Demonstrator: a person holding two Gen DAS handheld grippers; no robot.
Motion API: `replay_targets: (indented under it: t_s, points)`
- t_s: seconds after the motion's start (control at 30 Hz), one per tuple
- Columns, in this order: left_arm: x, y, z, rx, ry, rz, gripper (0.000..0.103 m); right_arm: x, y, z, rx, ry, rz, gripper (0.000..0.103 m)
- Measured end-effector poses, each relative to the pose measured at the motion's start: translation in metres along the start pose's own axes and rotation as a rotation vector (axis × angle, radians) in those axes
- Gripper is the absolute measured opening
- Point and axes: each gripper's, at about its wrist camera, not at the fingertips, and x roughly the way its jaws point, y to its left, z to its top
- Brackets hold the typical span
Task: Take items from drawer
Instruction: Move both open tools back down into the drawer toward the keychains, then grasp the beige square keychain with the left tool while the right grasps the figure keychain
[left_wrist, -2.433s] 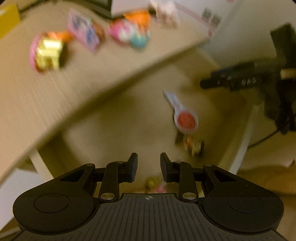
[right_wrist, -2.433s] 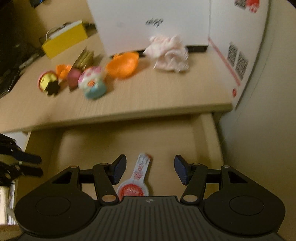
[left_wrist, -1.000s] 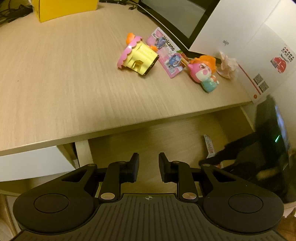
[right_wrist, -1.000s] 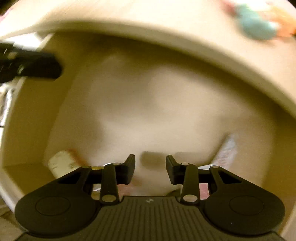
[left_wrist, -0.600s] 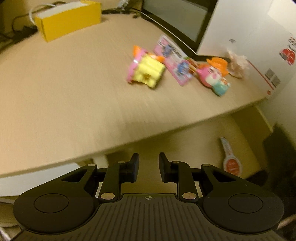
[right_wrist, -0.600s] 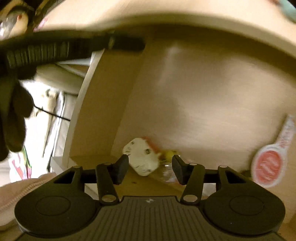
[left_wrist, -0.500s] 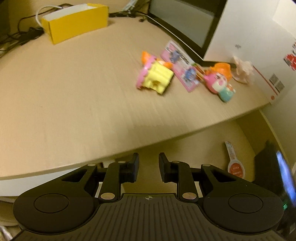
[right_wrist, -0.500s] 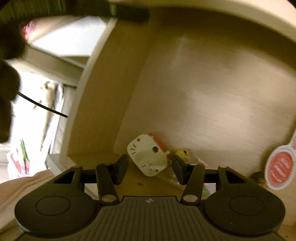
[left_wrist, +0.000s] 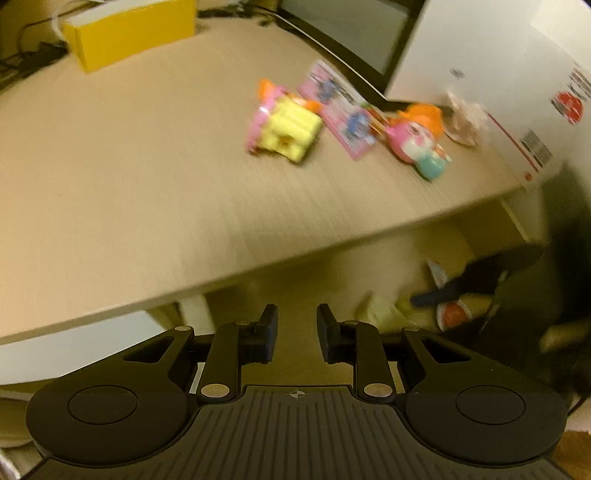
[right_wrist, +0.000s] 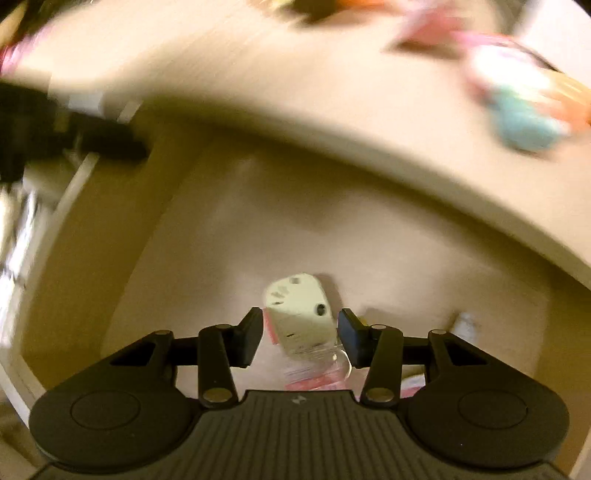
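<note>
Down in the drawer (right_wrist: 229, 236), we have our right claw (right_wrist: 300, 338) open around the white toy (right_wrist: 300, 315) (dead centre between the pads, not yet pinched); our left claw (left_wrist: 294, 334), narrowly open and empty, hangs farther off by the desk (left_wrist: 129, 166) edge

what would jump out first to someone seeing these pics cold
Probably the white boxy item in the open drawer, sitting between the right gripper and its open jaws. Next, the bright toys on the desk above: a yellow-pink one and a pink-teal one.
</note>
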Motion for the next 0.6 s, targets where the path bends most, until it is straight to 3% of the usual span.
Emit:
replay_targets:
  t_s: [0.1, 0.2, 0.3, 0.43, 0.53, 0.6]
  points:
    - [0.013, -0.012, -0.006, 0.067, 0.041, -0.105, 0.025, -0.029, -0.033, -0.011, 0.117, -0.086, 0.055, 0.057]
    - [0.029, -0.036, -0.014, 0.166, 0.088, -0.184, 0.025, -0.052, -0.056, -0.027, 0.209, -0.17, 0.009, 0.058]
    - [0.04, -0.069, -0.021, 0.312, 0.074, -0.248, 0.025, -0.07, -0.087, -0.048, 0.274, -0.221, -0.07, 0.059]
    - [0.057, -0.097, -0.02, 0.365, 0.069, -0.227, 0.026, -0.091, -0.126, -0.091, 0.36, -0.225, -0.111, 0.059]
    - [0.067, -0.111, -0.02, 0.412, 0.071, -0.199, 0.026, -0.072, -0.097, -0.098, 0.4, -0.219, -0.129, 0.059]
    - [0.071, -0.119, -0.023, 0.519, 0.121, -0.248, 0.026, -0.073, -0.094, -0.103, 0.413, -0.218, -0.132, 0.059]
